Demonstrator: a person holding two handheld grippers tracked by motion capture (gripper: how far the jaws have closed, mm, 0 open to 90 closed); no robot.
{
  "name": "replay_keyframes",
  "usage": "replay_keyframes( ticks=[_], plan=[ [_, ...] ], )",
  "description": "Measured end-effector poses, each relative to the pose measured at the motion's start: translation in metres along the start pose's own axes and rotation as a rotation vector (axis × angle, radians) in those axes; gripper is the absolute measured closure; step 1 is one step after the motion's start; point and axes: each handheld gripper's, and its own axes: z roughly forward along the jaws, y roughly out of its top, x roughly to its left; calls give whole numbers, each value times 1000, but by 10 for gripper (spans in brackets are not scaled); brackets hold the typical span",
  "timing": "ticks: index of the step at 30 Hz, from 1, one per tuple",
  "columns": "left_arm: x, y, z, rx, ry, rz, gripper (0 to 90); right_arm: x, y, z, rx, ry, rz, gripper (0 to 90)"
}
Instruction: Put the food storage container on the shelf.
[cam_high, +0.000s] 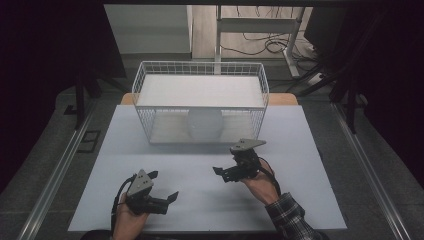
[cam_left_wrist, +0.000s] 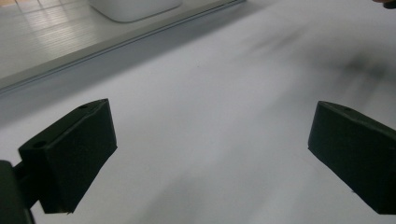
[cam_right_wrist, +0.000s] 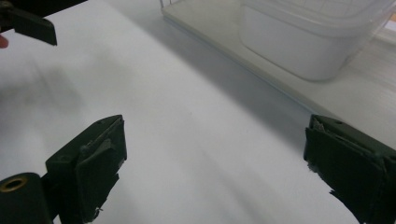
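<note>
Tabletop: smooth, matt white sheet. Basket — white-coated wire. Container: translucent plastic, slightly glossy. Right gripper fingers — matt black, pads (rubbery-looking) frayed at edges.

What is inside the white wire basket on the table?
Inside the wire basket stands one white container on its floor. A white panel covers the top, hiding the container's inside.

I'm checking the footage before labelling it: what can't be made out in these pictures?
- White container, high view: wire basket mesh veils it; contents hidden.
- Same container, right gripper view: top cut off by the frame edge.
- Left gripper, right gripper view: one jaw visible, the rest cut off at the corner.
</note>
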Motion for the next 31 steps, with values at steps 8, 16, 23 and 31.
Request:
replay_keyframes(
  ticks=[8,16,23,31],
  plan=[
    [3,-4,-7,1,8,-12,11,2,-22,-23,-1,-28,5,47],
    [6,-8,-13,24,20,-5,11,5,-46,-47,-14,-48,12,37],
    [7,-10,-14,22,7,-12,10,5,-69,-61,10,-92,7,21],
    [9,-12,-12,33,-3,-22,10,-1,-93,-63,90,-124,30,0]
  ],
)
